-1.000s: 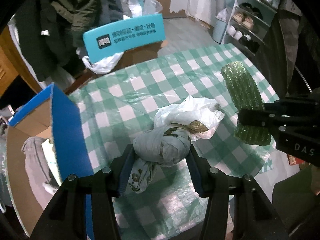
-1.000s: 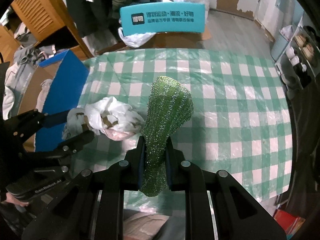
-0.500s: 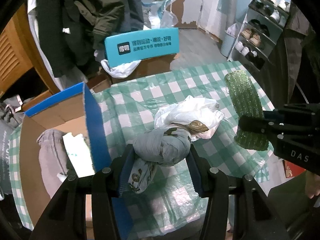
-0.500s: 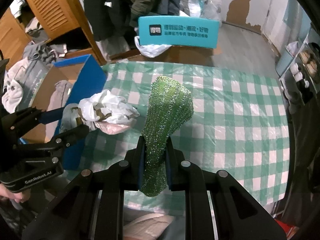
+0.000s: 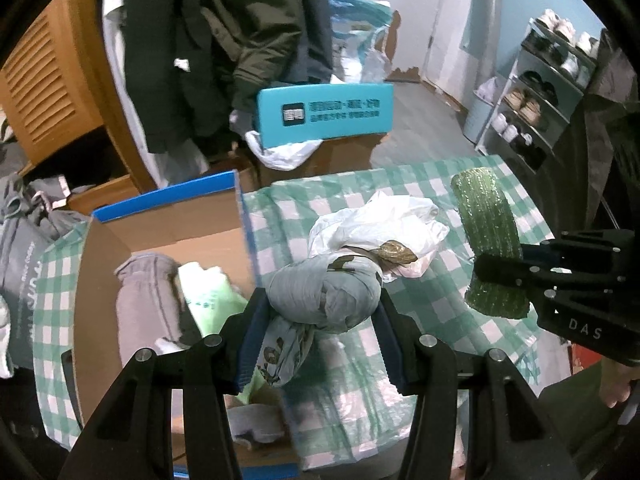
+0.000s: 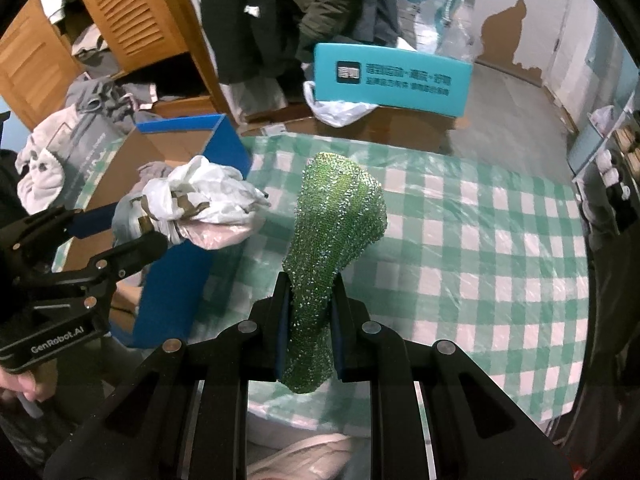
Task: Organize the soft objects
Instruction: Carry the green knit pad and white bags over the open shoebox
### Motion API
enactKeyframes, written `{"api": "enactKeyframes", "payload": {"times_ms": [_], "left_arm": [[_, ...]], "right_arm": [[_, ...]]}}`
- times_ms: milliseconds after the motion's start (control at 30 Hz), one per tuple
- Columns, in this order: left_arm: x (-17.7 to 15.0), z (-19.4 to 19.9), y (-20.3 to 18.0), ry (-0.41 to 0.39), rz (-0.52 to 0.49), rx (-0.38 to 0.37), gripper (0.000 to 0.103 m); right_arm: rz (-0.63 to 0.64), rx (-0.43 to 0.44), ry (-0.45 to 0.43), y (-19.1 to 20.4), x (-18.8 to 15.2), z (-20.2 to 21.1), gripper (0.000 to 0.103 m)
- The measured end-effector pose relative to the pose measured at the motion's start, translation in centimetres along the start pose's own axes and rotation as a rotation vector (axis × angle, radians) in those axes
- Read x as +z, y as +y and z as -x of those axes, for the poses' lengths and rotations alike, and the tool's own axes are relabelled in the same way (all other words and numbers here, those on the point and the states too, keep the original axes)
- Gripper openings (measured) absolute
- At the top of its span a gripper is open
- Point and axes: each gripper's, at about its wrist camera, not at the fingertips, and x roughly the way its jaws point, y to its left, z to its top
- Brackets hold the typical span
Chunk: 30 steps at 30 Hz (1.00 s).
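The left gripper (image 5: 320, 320) is closed on a grey-green knotted cloth bundle with a white plastic bag (image 5: 324, 292), held in the air above the left edge of the green-and-white checked table (image 5: 416, 196), beside the open blue-walled cardboard box (image 5: 168, 228). The right gripper (image 6: 308, 316) pinches narrowly a green sparkly soft pad (image 6: 336, 236), upright above the table's middle.

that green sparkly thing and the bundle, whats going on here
A person is tidying soft items with two handheld grippers. The right gripper is clamped on the green sparkly cloth, and the left gripper grips a grey fabric bundle with a white plastic bag. Both are held above the checked tablecloth, beside an open cardboard box already holding soft things.
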Motion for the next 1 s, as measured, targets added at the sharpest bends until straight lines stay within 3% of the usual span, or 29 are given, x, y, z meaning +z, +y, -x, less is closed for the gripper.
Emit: {"api": "enactKeyframes", "payload": {"times_ms": [700,1000], "left_arm": [[-1.0,2.8,7.5,-0.055,0.116,0.077,0.053],[-2.2,2.2,11.4,-0.033,0.191,0.128,0.053]], "right_arm": [[0.093,0.077,0.012,7.7,3.6,-2.0,0.015],[0.121,0.106,0.029,10.9,5.1,-3.8,0.015]]}}
